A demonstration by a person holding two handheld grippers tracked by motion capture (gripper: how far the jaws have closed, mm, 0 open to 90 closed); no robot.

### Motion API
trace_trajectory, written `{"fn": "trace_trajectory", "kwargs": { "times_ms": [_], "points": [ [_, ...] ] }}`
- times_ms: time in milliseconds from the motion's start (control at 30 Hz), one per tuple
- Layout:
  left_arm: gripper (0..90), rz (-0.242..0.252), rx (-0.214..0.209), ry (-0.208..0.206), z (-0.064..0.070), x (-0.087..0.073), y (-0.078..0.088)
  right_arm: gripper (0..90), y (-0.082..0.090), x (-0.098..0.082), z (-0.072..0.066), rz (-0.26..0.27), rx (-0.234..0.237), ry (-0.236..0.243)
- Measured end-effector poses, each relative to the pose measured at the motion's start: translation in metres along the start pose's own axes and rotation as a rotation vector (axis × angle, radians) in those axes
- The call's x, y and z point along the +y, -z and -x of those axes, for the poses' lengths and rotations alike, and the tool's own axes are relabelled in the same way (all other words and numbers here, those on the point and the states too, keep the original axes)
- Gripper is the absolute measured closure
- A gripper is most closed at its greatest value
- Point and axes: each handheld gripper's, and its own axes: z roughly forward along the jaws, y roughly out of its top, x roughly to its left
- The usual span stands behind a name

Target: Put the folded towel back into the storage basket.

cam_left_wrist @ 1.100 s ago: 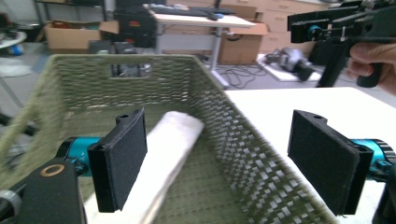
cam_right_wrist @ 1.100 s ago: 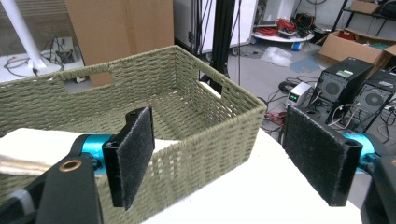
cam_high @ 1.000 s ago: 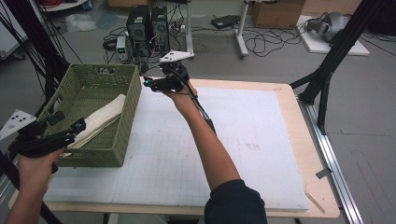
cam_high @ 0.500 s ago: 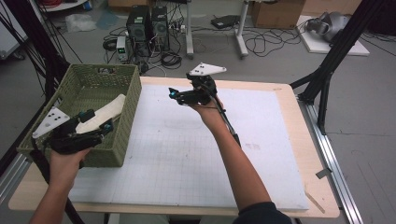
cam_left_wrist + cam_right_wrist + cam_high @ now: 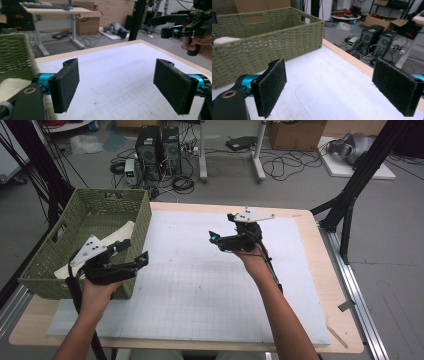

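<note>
High view: a person at a wooden table (image 5: 320,270) covered by a white gridded mat (image 5: 200,290) holds a two-jaw gripper in each hand. At the table's left end stands a green woven basket (image 5: 105,207) — rectangular, open-topped, with a slot handle cut into each short wall and a coarse plaited weave of olive cord. Inside it lies a pale cream, flat, elongated piece (image 5: 127,227), leaning up against the basket's right wall; what it is made of cannot be told.

The left gripper (image 5: 135,260) hangs over the basket's near right corner, just above the rim, its jaws pointing right toward the mat. The left gripper view shows its two black felt-faced pads (image 5: 66,85) standing wide apart with nothing between them; the basket's weave (image 5: 15,55) and the cream piece (image 5: 10,86) appear blurred at the left edge of that view.

The right gripper (image 5: 214,238) is held above the middle of the mat, well apart from the basket, jaws pointing left toward it. The right gripper view shows the pads (image 5: 273,86) spread wide and empty — the jaws have just been opening — with the basket's long wall (image 5: 267,47) beyond them and the tip of the cream piece (image 5: 224,40) rising above its rim.

Both grippers carry teal fittings and a grey three-cornered plate (image 5: 255,215). On the floor beyond the table stand computer towers (image 5: 160,145) among loose cables.
</note>
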Motion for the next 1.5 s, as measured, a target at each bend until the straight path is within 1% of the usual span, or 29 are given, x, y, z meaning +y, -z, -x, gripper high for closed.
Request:
{"fn": "trace_trajectory", "kwargs": {
  "times_ms": [33, 67, 100, 200, 367, 433, 500, 533, 567, 600, 667, 733, 767, 800, 900, 933, 1000, 1100, 1133, 1200, 1267, 1333, 1400, 1433, 1500],
  "points": [
    [21.2, -0.002, -0.004, 0.000, 0.001, -0.001, -0.002, 11.6, 0.009, -0.004, 0.001, 0.004, -0.012, -0.001],
    [21.2, -0.006, -0.015, -0.002, 0.004, -0.002, -0.006, 11.6, 0.012, -0.005, 0.001, 0.004, -0.016, -0.005],
    [21.2, -0.007, -0.025, -0.005, 0.007, -0.003, -0.009, 11.6, 0.018, -0.009, 0.002, 0.010, -0.026, -0.006],
    [21.2, -0.016, -0.055, -0.010, 0.015, -0.007, -0.022, 11.6, 0.037, -0.021, 0.005, 0.005, -0.052, -0.016],
    [21.2, -0.010, -0.089, -0.022, 0.026, -0.012, -0.036, 11.5, 0.066, -0.040, 0.009, 0.003, -0.107, -0.023],
    [21.2, -0.010, -0.097, -0.021, 0.029, -0.016, -0.041, 11.3, 0.079, -0.050, 0.011, -0.001, -0.133, -0.029],
    [21.2, -0.014, -0.101, -0.021, 0.032, -0.020, -0.046, 10.8, 0.087, -0.059, 0.012, -0.010, -0.154, -0.034],
    [21.2, -0.018, -0.106, -0.022, 0.033, -0.023, -0.048, 10.8, 0.092, -0.065, 0.013, -0.020, -0.160, -0.046],
    [21.2, -0.021, -0.111, -0.022, 0.035, -0.025, -0.050, 10.8, 0.096, -0.069, 0.013, -0.033, -0.170, -0.044],
    [21.3, -0.027, -0.115, -0.026, 0.036, -0.027, -0.052, 10.8, 0.101, -0.074, 0.013, -0.038, -0.181, -0.045],
    [21.2, -0.032, -0.115, -0.035, 0.041, -0.030, -0.055, 10.8, 0.110, -0.084, 0.011, -0.034, -0.189, -0.056],
    [21.2, -0.037, -0.120, -0.037, 0.043, -0.032, -0.057, 10.8, 0.119, -0.094, 0.010, -0.048, -0.203, -0.061],
    [21.2, -0.041, -0.126, -0.041, 0.044, -0.035, -0.058, 10.8, 0.121, -0.097, 0.010, -0.051, -0.210, -0.060],
    [21.2, -0.046, -0.127, -0.040, 0.045, -0.036, -0.059, 10.8, 0.124, -0.102, 0.009, -0.061, -0.219, -0.070],
    [21.2, -0.052, -0.128, -0.036, 0.046, -0.044, -0.060, 10.8, 0.130, -0.110, 0.008, -0.067, -0.235, -0.072],
    [21.2, -0.053, -0.128, -0.038, 0.046, -0.045, -0.060, 10.8, 0.131, -0.113, 0.007, -0.077, -0.237, -0.073],
    [21.2, -0.060, -0.127, -0.032, 0.047, -0.050, -0.061, 10.8, 0.131, -0.117, 0.006, -0.094, -0.246, -0.069],
    [21.3, -0.074, -0.132, -0.035, 0.048, -0.057, -0.062, 10.8, 0.131, -0.125, 0.005, -0.109, -0.248, -0.084],
    [21.2, -0.074, -0.131, -0.032, 0.049, -0.058, -0.062, 10.8, 0.131, -0.128, 0.004, -0.108, -0.251, -0.095],
    [21.2, -0.079, -0.134, -0.034, 0.049, -0.060, -0.062, 10.8, 0.131, -0.131, 0.003, -0.114, -0.252, -0.100],
    [21.2, -0.074, -0.134, -0.034, 0.049, -0.061, -0.062, 10.8, 0.132, -0.134, 0.003, -0.122, -0.255, -0.090],
    [21.3, -0.073, -0.135, -0.034, 0.050, -0.062, -0.062, 10.8, 0.132, -0.134, 0.003, -0.129, -0.258, -0.094],
    [21.3, -0.068, -0.134, -0.040, 0.050, -0.063, -0.062, 10.8, 0.132, -0.135, 0.003, -0.127, -0.261, -0.090],
    [21.3, -0.067, -0.134, -0.040, 0.050, -0.063, -0.062, 10.8, 0.132, -0.135, 0.003, -0.125, -0.263, -0.096],
    [21.2, -0.073, -0.133, -0.038, 0.050, -0.064, -0.062, 10.8, 0.132, -0.136, 0.003, -0.129, -0.262, -0.098]
  ]
}}
